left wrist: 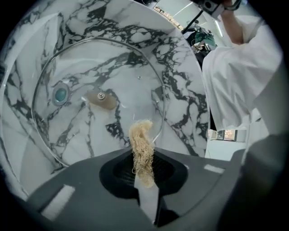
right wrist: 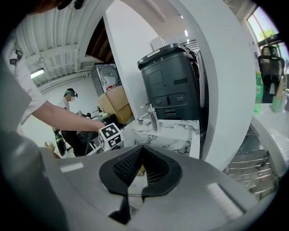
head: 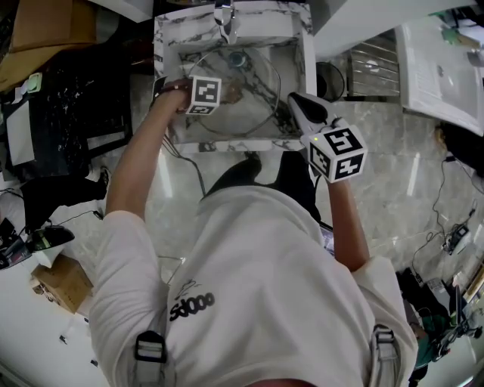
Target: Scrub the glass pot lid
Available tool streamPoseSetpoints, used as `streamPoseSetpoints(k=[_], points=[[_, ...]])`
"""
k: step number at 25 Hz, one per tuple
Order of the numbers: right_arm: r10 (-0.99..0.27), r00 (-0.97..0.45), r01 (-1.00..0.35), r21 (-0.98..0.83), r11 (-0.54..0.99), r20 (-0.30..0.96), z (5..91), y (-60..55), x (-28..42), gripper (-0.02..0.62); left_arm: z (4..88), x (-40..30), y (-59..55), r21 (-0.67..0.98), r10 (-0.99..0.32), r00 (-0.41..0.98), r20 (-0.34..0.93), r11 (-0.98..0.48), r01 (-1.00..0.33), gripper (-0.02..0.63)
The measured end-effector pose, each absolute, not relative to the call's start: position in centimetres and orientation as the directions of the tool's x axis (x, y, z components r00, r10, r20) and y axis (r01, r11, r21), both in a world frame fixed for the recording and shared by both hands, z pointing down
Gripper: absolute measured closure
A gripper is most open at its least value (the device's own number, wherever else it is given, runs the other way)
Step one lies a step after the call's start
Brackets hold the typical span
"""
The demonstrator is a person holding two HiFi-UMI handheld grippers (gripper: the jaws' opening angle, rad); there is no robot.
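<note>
The glass pot lid (head: 253, 83) is set inside the sink (head: 302, 68), with the drain (left wrist: 60, 95) seen beneath it toward the far edge, where the faucet (head: 224, 19) is mounted at the middle. The left tool (left wrist: 143, 173) is held in over the sink's left edge, with the scrubber (left wrist: 141, 144) pinched between its jaws just before the lid's near rim. The right tool (head: 296, 106) is placed at the sink's near right corner, its jaws closed on the lid's right rim. A bin (right wrist: 174, 83) is stood behind the sink's far edge and a rack (head: 374, 68) to its right.
</note>
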State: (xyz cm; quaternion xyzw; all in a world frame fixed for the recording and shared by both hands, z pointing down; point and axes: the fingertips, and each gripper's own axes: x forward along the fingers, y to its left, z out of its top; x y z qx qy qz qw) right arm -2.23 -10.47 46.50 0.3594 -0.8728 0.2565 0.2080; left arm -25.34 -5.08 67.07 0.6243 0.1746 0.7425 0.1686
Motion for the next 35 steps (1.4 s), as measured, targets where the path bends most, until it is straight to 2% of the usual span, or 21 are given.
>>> streamPoseSetpoints(k=[10,17,23,31,35], points=[[-0.519,-0.649,-0.741,-0.308,0.597,0.556,46.9,-10.6,-1.2,0.592,68.2,-26.4,-11.0,0.298,0.321,-0.212,0.923,-0.945,-0.136,0.560],[-0.519,-0.640,-0.751,-0.320,0.578,0.567,47.6,-10.7,0.1,0.592,68.6,-27.4,-15.8,0.109,0.156,-0.245,0.957,-0.975,-0.195,0.560],[-0.526,-0.632,-0.760,-0.322,0.565,0.569,47.7,-10.8,0.9,0.591,69.1,-25.8,-20.0,-0.060,-0.020,-0.173,0.985,-0.972,-0.229,0.560],[-0.524,-0.628,-0.765,-0.333,0.551,0.575,48.2,-10.8,1.6,0.592,67.7,-20.9,-25.0,-0.239,-0.272,0.020,0.962,-0.876,-0.418,0.559],[-0.522,-0.629,-0.764,-0.336,0.550,0.576,48.1,-10.8,1.8,0.592,67.8,-19.6,-25.3,-0.307,-0.363,0.041,0.931,-0.838,-0.451,0.558]])
